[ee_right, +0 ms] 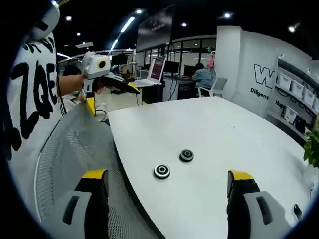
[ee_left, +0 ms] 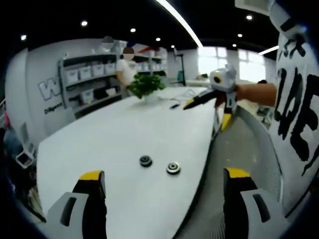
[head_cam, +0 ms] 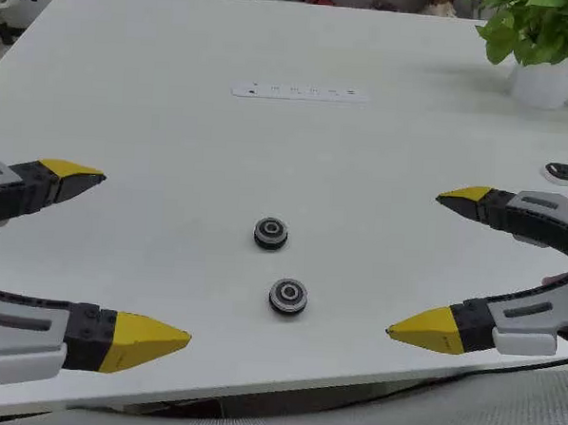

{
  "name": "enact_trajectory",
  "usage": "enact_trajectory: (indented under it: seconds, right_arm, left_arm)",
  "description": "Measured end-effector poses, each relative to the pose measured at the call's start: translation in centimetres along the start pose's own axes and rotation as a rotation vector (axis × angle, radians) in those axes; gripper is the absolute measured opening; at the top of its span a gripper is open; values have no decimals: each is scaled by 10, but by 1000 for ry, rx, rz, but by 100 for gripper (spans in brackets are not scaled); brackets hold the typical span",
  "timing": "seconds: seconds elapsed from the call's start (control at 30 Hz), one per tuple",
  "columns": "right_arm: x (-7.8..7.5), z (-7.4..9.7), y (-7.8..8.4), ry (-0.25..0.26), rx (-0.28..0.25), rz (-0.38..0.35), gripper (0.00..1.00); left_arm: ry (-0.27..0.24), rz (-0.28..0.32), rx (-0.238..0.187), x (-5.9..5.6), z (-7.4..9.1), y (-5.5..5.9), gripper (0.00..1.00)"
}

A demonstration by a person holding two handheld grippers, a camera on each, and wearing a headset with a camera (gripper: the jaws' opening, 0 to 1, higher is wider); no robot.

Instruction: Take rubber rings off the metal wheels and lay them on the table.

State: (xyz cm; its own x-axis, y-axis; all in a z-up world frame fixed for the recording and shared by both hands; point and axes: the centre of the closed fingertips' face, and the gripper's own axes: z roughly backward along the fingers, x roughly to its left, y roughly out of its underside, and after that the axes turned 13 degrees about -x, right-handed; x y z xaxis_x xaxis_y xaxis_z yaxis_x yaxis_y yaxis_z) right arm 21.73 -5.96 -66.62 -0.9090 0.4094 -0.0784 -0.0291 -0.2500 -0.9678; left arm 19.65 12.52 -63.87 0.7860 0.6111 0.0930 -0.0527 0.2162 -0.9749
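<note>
A metal wheel (head_cam: 271,233) and a second wheel (head_cam: 288,296), rubber rings (head_cam: 258,236) on both, lie close together on the desk (head_cam: 173,140) between the wide-spread jaws of the left gripper (head_cam: 146,258) and right gripper (head_cam: 413,263). A white pot (head_cam: 543,83) holds a plant (head_cam: 537,26); wall lettering (ee_right: 260,75) begins "W".

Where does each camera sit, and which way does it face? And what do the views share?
Head view: on the headset, facing down at the table; left gripper and right gripper at the sides.
Left gripper view: on that gripper, facing the right gripper; own fingers, right forearm.
Right gripper view: opposite, facing the left gripper; own fingers, left forearm.
Shared by all: near wheel and far wheel.
</note>
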Motion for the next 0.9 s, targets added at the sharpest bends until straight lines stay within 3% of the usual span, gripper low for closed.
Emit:
enact_trajectory:
  seconds: [0.33,0.9]
  right_arm:
    - [-3,-4,-3,0,-2,-9,96]
    - [-9,1,-1,30,10,-20,96]
  left_arm:
    - [-2,13,23,5,2,5,100]
    - [25,14,17,9,-3,3,100]
